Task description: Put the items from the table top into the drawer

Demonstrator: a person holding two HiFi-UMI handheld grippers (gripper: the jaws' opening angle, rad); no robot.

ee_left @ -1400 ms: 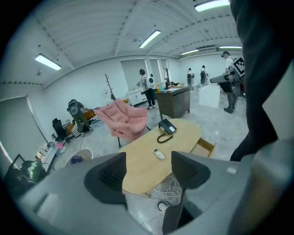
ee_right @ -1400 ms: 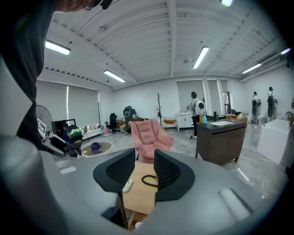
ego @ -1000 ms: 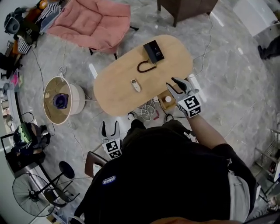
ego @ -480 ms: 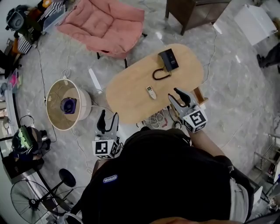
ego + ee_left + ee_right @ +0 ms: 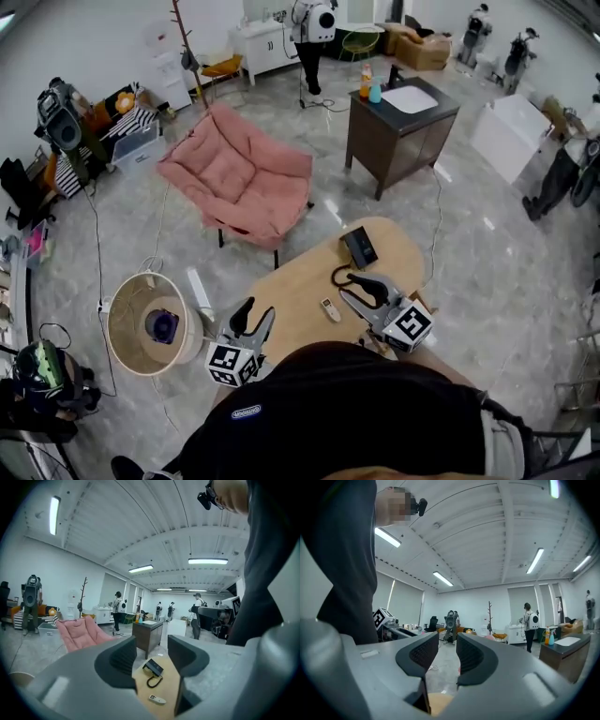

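At the table's (image 5: 298,302) near edge, the left gripper (image 5: 255,317) is spread wide and empty. The right gripper (image 5: 356,289) is also empty, its jaws apart but just now closing a little.

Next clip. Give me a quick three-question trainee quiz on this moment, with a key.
1. Which item on the table lies nearest the person? A) black box B) white remote C) cable loop
2. True or false: the left gripper holds the white remote.
3. What pink furniture stands beyond the table?

Key:
1. B.
2. False: its fingers stand apart with nothing between them.
3. The pink chair.
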